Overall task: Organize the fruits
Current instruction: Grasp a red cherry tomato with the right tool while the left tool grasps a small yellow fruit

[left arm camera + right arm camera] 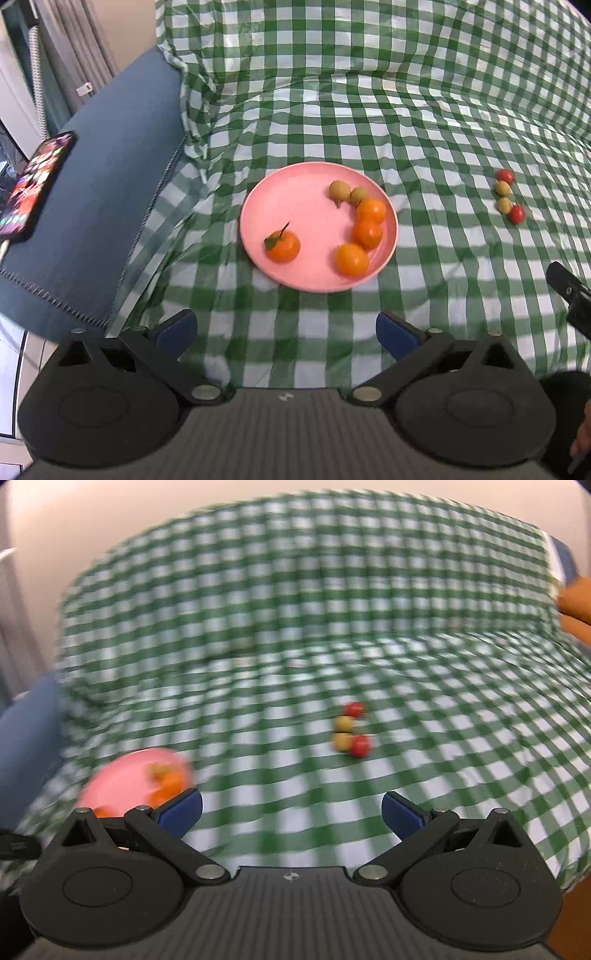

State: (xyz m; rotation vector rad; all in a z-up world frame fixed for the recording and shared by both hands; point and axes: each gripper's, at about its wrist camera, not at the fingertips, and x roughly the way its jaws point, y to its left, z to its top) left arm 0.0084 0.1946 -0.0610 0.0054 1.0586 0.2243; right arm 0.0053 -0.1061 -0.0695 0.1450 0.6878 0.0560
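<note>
Both grippers, left gripper point(286, 332) and right gripper point(291, 814), hover level above the checked cloth point(424, 110), jaws apart and empty, near the pink plate point(295, 199).

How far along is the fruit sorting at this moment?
Done: four oranges and two yellow-green fruits sit on the pink plate. In hand: nothing; left gripper and right gripper are open. Left: four small fruits on the checked cloth.

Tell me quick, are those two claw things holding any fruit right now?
Left gripper: open, holding nothing, short of the pink plate.
Right gripper: open, holding nothing, facing the small fruits on the cloth.
</note>
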